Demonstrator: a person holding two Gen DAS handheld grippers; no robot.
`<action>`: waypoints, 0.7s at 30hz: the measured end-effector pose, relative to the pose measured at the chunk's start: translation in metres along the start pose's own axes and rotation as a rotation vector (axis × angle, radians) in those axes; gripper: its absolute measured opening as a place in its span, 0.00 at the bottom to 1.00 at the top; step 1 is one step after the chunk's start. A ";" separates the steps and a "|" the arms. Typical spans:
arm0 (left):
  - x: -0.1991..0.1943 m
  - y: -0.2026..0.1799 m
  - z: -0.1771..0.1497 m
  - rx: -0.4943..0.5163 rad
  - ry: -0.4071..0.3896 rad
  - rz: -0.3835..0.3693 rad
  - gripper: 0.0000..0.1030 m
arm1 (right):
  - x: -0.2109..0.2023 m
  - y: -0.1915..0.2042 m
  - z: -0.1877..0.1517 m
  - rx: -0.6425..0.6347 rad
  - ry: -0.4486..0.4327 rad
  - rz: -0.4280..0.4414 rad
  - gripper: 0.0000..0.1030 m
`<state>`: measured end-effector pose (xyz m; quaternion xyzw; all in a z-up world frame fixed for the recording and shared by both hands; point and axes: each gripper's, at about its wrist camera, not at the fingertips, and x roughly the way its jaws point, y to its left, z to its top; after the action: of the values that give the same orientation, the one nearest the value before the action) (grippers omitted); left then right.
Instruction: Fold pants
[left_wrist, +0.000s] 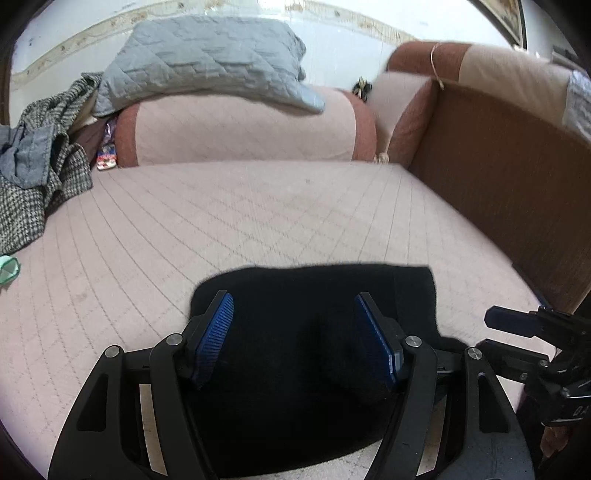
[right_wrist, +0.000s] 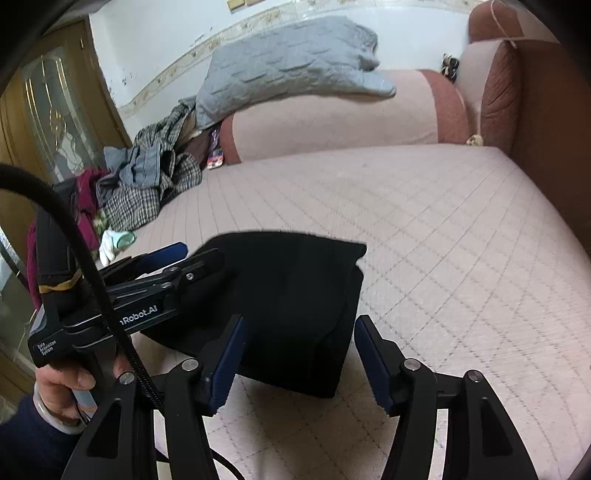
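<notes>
The black pants (left_wrist: 295, 354) lie folded into a compact rectangle on the pink quilted sofa seat (left_wrist: 258, 214). My left gripper (left_wrist: 294, 306) hovers over them, open, with blue pads apart and nothing between them. In the right wrist view the pants (right_wrist: 295, 295) sit ahead, and my right gripper (right_wrist: 299, 332) is open over their near edge. The left gripper (right_wrist: 177, 258) shows there at the left, held by a hand, over the pants' left side. The right gripper's tip shows at the right edge of the left wrist view (left_wrist: 517, 325).
A heap of checked and grey clothes (left_wrist: 33, 177) lies at the seat's left end. A grey quilted blanket (left_wrist: 207, 59) drapes over the pink backrest (left_wrist: 243, 129). A brown armrest (left_wrist: 498, 177) bounds the right. A wooden door (right_wrist: 55, 110) stands at left.
</notes>
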<state>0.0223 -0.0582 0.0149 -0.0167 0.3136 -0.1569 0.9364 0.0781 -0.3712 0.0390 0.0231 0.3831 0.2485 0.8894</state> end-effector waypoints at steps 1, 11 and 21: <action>-0.003 0.002 0.001 -0.007 -0.010 -0.002 0.66 | -0.004 0.002 0.002 0.008 -0.005 0.000 0.63; 0.003 0.014 0.000 -0.057 0.012 0.017 0.66 | 0.003 0.020 0.010 0.021 0.026 0.035 0.69; -0.001 -0.001 0.003 -0.010 -0.004 -0.008 0.66 | 0.016 -0.007 0.001 0.125 0.066 0.023 0.69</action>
<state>0.0230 -0.0596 0.0179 -0.0229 0.3123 -0.1589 0.9363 0.0907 -0.3697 0.0274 0.0747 0.4265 0.2349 0.8702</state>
